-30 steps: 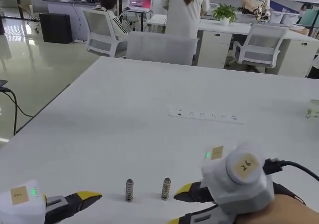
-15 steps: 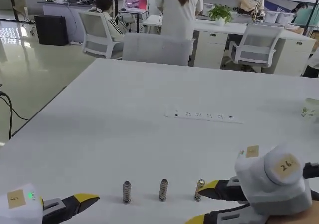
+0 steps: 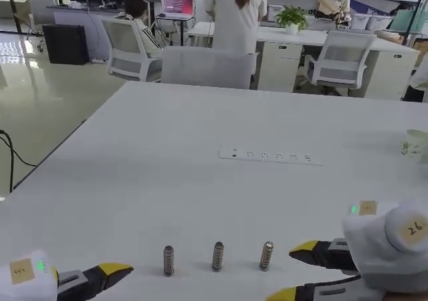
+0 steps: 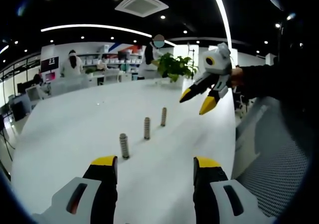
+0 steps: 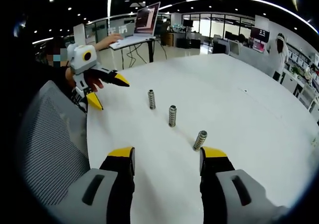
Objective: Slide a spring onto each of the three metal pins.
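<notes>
Head view first: the row of springs [image 3: 218, 255] stood close to the front edge of the worktop [image 3: 200, 167], evenly spaced. The pins were hidden inside the coils, as far as we could tell. The right gripper [image 3: 293, 272] sat just beside the right-end spring [image 3: 267, 255], not touching it, jaws spread and carrying nothing. The left gripper [image 3: 108, 271] was left of the row by the same edge, but we got just one yellow tip of it, so we couldn't tell its width from there.

Left gripper view: its own jaws were wide and empty, with the left-end spring [image 4: 123, 145] just ahead. The right gripper [image 4: 197, 101] looked lifted clear of the worktop past the far end, which the head view kind of flattened.

Right gripper view: jaws wide, nothing in them. The right-end spring [image 5: 200, 140] looked a bit tilted here, maybe just the lens, and the other two views didn't hint at it. Our take: all three looked loaded, so the thing to do was back out straight without clipping that spring, then nudge it down if it wasn't seated.
</notes>
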Available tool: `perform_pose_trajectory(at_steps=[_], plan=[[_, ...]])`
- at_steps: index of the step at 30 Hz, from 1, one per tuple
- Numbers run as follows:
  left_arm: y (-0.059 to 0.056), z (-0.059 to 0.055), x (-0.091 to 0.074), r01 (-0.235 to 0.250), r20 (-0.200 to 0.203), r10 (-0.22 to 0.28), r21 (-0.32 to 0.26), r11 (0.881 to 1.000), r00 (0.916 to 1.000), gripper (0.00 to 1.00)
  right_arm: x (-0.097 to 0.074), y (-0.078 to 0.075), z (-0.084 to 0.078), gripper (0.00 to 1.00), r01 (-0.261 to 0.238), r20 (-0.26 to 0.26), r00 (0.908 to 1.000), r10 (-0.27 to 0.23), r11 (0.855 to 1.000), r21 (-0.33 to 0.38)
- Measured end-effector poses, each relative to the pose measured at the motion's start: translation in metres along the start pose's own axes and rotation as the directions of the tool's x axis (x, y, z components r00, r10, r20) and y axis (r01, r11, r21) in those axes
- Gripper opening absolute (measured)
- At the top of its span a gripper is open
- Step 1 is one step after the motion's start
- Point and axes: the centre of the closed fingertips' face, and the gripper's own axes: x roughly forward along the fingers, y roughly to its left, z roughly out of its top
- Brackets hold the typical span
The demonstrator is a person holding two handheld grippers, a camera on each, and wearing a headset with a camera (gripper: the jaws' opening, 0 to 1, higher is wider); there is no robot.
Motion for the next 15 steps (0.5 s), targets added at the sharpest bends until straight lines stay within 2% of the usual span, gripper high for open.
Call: perform_pose_trajectory(at_steps=[6,15], plan=[[-0.001,-0.001,0.001,-0.001,-0.001,0.001,-0.007,1.000,1.0000,0.57,0.000,-0.004,-0.008,0.55,0.002,0.014,0.9999,-0.002,1.000,0.006],[0.002,-0.005,0.002,-0.012,-0.010,0.012,-0.019,1.000,0.9999,0.59,0.003,-0.008,-0.012,0.61,-0.003,0.078,0.9969,0.002,1.000,0.013]])
